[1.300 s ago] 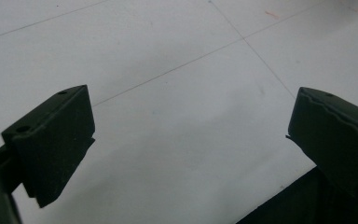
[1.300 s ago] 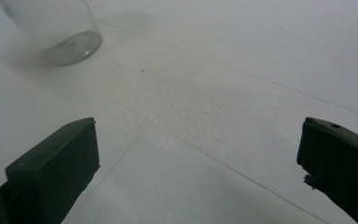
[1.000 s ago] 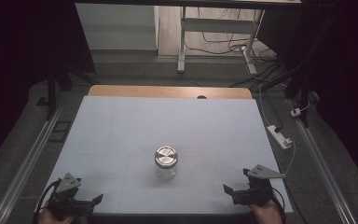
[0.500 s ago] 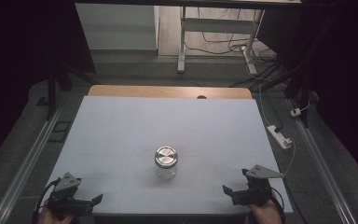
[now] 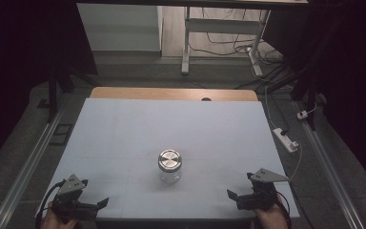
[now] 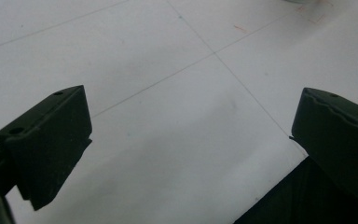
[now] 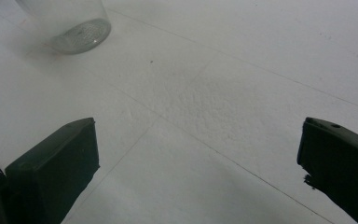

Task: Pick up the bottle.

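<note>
A clear glass jar (image 5: 169,168) with a silver metal lid stands upright near the middle of the white table (image 5: 171,129). Its base shows at the top left of the right gripper view as the jar (image 7: 70,23). My left gripper (image 5: 97,203) rests at the table's front left corner, open, nothing between its jaws (image 6: 191,149). My right gripper (image 5: 233,196) sits at the front right corner, also open and empty (image 7: 196,158). Both are well away from the jar.
A white power strip (image 5: 286,139) with its cable lies on the floor right of the table. A wooden strip (image 5: 171,93) runs along the table's far edge. Metal rails flank both sides; desk legs and cables stand beyond.
</note>
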`<state>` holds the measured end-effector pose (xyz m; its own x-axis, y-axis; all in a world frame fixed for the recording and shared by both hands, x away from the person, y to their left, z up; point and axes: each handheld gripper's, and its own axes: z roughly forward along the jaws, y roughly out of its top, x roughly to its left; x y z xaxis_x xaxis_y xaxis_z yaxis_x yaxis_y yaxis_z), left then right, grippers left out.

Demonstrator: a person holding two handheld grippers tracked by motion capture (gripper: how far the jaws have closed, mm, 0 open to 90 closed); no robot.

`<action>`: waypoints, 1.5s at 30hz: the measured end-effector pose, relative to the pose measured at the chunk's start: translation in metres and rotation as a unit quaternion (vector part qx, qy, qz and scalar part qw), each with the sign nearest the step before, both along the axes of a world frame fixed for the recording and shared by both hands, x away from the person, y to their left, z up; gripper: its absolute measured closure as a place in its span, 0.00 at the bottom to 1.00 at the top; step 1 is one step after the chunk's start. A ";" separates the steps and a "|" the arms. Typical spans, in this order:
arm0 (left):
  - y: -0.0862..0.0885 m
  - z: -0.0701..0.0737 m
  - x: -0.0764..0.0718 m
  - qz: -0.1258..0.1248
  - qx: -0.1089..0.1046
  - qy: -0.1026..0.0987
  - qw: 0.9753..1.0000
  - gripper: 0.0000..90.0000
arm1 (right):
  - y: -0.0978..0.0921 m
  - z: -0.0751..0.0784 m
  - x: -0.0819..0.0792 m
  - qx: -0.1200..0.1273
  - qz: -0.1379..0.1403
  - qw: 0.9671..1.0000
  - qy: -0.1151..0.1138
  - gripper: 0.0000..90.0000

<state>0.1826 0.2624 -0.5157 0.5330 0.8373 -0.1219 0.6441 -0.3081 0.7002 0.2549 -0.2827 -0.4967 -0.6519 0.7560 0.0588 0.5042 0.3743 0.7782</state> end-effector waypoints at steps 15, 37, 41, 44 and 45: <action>-0.015 0.003 0.016 -0.060 -0.018 -0.021 0.998 0.00 | 0.001 0.000 0.001 -0.003 0.002 1.000 0.001 0.00; -0.058 0.004 0.056 -0.127 -0.034 -0.044 0.990 0.00 | 0.002 -0.001 0.001 -0.008 0.006 1.000 0.002 0.00; -0.068 0.005 0.064 -0.135 -0.037 -0.033 0.990 0.00 | 0.002 -0.001 0.001 -0.008 0.007 1.000 0.003 0.00; -0.077 0.005 0.070 -0.142 -0.025 -0.026 0.989 0.00 | 0.002 -0.001 0.001 -0.008 0.007 1.000 0.003 0.00; -0.080 0.005 0.072 -0.143 -0.023 -0.024 0.989 0.00 | 0.002 -0.001 0.001 -0.009 0.007 1.000 0.003 0.00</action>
<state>0.2550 0.1824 -0.5107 0.7536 0.6454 -0.1246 0.5005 -0.4406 0.7452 0.2558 -0.2807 -0.4974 -0.6625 0.7474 0.0498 0.5033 0.3949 0.7686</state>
